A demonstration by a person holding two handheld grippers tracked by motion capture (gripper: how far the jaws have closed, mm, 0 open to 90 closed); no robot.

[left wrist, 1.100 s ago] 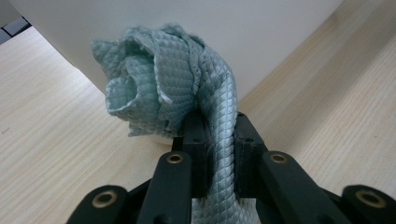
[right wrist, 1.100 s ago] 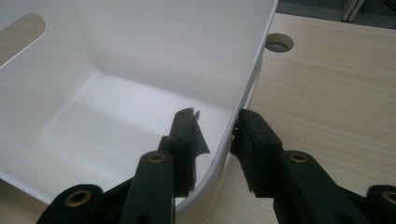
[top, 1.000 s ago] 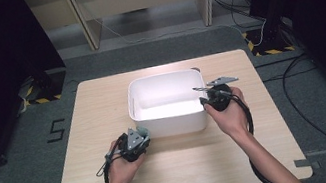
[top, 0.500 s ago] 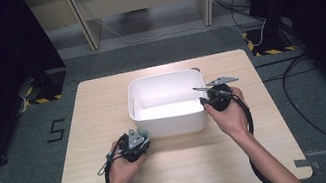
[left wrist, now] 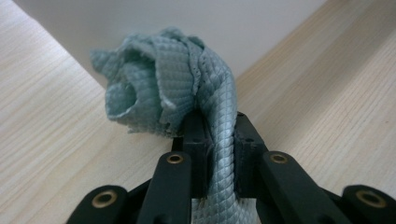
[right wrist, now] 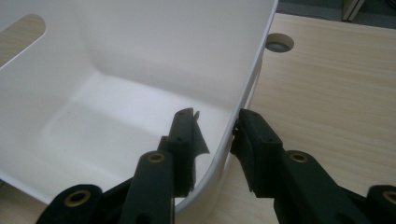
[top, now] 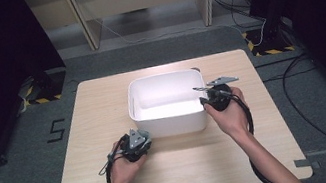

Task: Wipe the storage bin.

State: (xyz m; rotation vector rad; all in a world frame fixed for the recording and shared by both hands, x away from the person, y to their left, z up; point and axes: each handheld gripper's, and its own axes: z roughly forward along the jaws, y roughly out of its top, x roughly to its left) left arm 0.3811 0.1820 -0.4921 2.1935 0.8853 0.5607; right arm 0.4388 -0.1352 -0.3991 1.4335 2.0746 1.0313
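Observation:
A crumpled grey-green cloth (left wrist: 163, 79) with a quilted texture sits between the jaws of my left gripper (left wrist: 219, 135), which is shut on it. The cloth bunches up just above the tabletop, in front of the near wall of a white plastic tub (top: 163, 77). In the high view the left gripper (top: 135, 141) sits by the tub's near left corner. My right gripper (right wrist: 212, 126) straddles the tub's right wall (right wrist: 243, 88), one jaw inside and one outside. The outer jaw rests against the wall and a gap shows at the inner jaw. The high view puts the right gripper (top: 208, 96) at the tub's right rim.
The tub stands in the middle of a light wooden table (top: 99, 113) and its inside looks bare. A round cable hole (right wrist: 279, 43) lies in the tabletop just beyond the tub's far right corner. Grey floor and cables surround the table.

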